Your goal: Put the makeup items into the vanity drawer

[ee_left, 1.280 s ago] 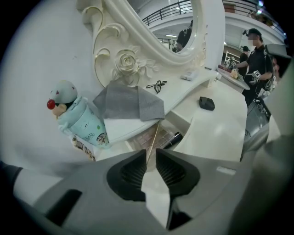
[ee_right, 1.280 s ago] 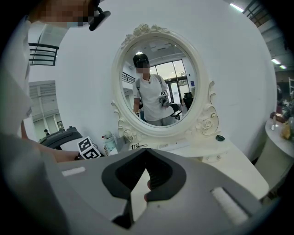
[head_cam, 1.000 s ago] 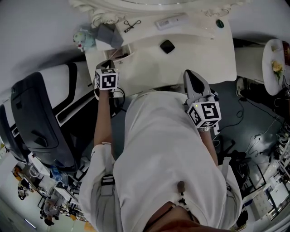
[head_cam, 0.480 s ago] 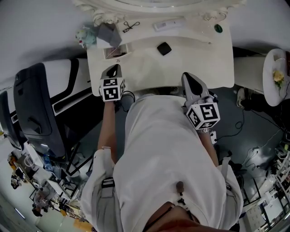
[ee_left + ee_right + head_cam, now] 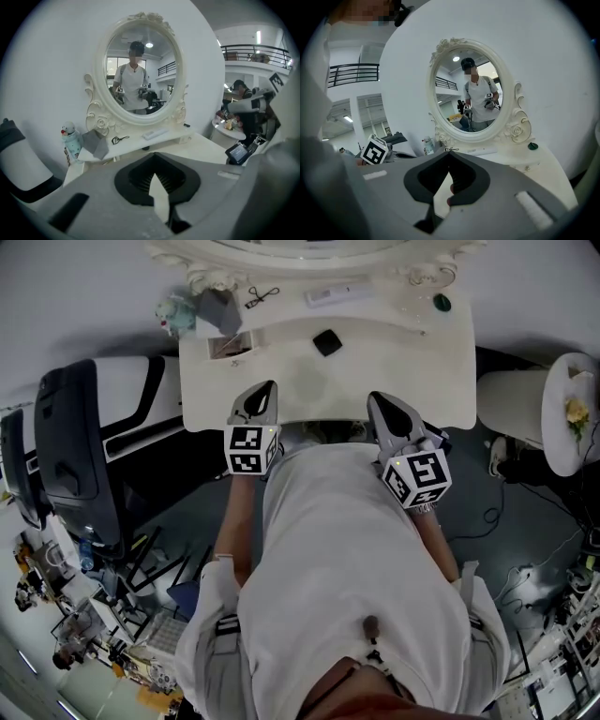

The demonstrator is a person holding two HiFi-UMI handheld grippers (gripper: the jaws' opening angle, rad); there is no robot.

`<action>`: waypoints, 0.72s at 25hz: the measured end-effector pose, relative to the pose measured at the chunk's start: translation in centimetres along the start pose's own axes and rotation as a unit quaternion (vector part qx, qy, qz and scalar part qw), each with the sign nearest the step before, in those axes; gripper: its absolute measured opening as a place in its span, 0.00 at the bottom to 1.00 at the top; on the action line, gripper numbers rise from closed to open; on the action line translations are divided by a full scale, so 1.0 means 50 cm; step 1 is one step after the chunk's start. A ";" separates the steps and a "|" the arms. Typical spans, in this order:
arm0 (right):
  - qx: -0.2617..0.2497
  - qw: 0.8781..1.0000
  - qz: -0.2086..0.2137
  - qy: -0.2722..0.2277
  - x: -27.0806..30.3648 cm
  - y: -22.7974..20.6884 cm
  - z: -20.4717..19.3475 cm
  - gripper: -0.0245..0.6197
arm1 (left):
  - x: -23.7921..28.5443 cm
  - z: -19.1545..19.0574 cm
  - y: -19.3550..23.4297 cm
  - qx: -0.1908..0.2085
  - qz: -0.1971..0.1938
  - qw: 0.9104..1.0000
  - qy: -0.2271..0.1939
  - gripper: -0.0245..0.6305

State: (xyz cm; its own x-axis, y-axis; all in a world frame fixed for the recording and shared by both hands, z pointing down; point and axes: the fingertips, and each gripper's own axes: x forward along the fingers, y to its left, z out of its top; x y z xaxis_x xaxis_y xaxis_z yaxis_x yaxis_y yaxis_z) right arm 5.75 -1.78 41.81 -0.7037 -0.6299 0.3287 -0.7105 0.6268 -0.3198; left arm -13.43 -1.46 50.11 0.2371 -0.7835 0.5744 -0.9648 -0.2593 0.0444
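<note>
- Snowman-shaped bottle [image 5: 172,314]: one, pale teal, far ahead-left of the left tongs [image 5: 265,390], at the worktop's [image 5: 394,362] back-left corner.
- Grey pouch [image 5: 217,307]: one, just beside the bottle.
- Small drawer [image 5: 225,345]: one, open, ahead-left of the left tongs. Contents can't be made out.
- Eyelash curler [image 5: 262,295]: one, thin black wire, on the back shelf straight ahead of the left tongs.
- Left tongs: closed, empty, over the worktop's near edge.
- Black square compact [image 5: 326,341]: one, on the worktop ahead, between both tongs.
- White flat case [image 5: 330,294]: one, on the back shelf beyond the compact.
- Right tongs [image 5: 377,401]: closed, gripping nothing, at the near edge.
- Dark green round piece [image 5: 442,303]: one, ahead-right of the right tongs.
</note>
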 end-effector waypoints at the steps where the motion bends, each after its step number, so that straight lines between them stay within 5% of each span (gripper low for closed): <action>1: -0.002 1.000 0.006 0.002 -0.005 -0.004 -0.001 0.05 | -0.007 0.013 -0.024 -0.002 -0.004 1.000 -0.011 0.05; 10: -0.031 0.998 0.056 0.018 -0.046 -0.031 -0.005 0.05 | -0.053 0.093 -0.219 0.000 -0.031 0.997 -0.075 0.05; 18: -0.041 0.997 0.062 0.010 -0.082 -0.065 0.008 0.05 | -0.105 0.165 -0.309 -0.079 -0.075 0.981 -0.159 0.05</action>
State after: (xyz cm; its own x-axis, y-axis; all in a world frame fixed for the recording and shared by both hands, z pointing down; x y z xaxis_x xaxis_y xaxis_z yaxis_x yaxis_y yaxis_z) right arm 10.94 -1.42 41.17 -0.7854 -0.5367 0.3082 -0.6146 0.7354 -0.2854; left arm 1.19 2.02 39.67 0.3776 -0.8861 0.2687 -0.9158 -0.3144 0.2501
